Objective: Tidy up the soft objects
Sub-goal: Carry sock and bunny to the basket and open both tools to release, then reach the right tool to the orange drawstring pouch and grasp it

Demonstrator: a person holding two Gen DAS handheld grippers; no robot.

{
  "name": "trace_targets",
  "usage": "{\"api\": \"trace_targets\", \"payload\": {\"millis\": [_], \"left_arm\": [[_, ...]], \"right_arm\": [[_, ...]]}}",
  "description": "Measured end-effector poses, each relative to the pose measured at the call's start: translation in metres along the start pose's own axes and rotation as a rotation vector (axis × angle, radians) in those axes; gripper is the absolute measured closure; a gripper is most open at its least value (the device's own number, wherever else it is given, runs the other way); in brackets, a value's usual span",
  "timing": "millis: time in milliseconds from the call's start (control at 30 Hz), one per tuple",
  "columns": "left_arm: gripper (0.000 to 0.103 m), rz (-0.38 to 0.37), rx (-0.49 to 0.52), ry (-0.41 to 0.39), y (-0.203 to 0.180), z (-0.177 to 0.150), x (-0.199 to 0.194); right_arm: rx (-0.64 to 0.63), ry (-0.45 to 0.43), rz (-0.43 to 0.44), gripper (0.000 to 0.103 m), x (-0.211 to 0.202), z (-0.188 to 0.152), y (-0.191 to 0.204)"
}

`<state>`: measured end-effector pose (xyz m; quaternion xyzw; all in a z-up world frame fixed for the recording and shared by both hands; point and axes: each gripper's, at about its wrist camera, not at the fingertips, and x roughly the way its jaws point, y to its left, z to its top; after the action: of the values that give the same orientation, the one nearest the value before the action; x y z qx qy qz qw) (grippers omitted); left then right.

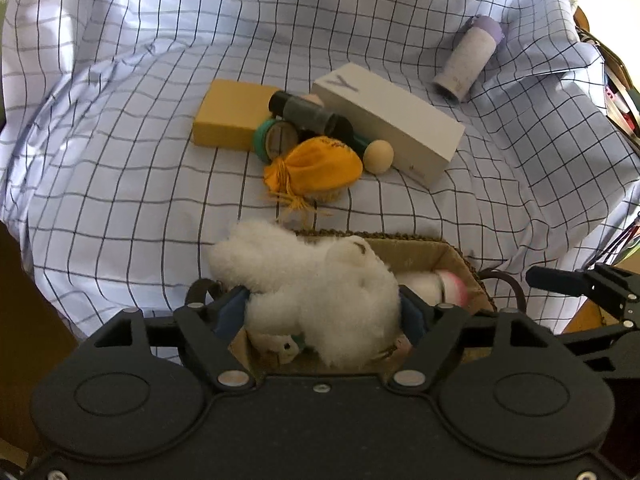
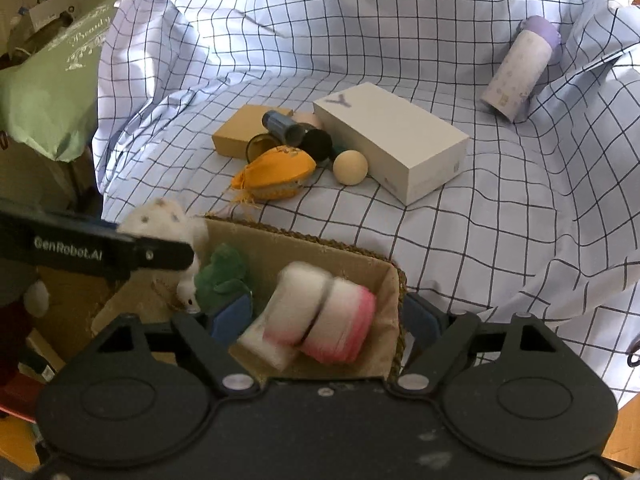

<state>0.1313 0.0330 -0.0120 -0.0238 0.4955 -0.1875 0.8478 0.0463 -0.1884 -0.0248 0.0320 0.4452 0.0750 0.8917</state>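
A white plush toy (image 1: 316, 276) sits between the fingers of my left gripper (image 1: 324, 312), which is shut on it over the cardboard box (image 1: 444, 256). The plush also shows in the right wrist view (image 2: 160, 220), with the left gripper's finger (image 2: 120, 252) in front of it. My right gripper (image 2: 326, 322) is open around the box's near right corner (image 2: 394, 304). Inside the box lie a white-and-pink plush (image 2: 320, 316) and a green soft toy (image 2: 222, 276). An orange fabric pouch (image 1: 316, 168) lies on the checked cloth beyond the box.
On the checked cloth (image 1: 120, 184) lie a white carton (image 1: 388, 120), a yellow block (image 1: 232, 114), a dark tube (image 1: 308, 114), a tape roll (image 1: 276, 140), a wooden ball (image 1: 378, 156) and a lilac-capped bottle (image 1: 468, 60). A green bag (image 2: 48, 92) stands at the left.
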Motion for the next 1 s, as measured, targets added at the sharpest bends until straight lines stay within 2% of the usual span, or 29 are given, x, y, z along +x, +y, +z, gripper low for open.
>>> {"api": "trace_targets", "payload": {"millis": [167,1000], "left_arm": [[0.022,-0.003,0.010,-0.002,-0.002,-0.001,0.000],[0.022,0.058,-0.014,-0.019,0.012,0.012,0.011]], "right_arm": [[0.015,0.006,-0.011,0.019,0.006,0.001,0.000],[0.069,-0.006,-0.032,0.018,0.038,0.022,0.000]]}}
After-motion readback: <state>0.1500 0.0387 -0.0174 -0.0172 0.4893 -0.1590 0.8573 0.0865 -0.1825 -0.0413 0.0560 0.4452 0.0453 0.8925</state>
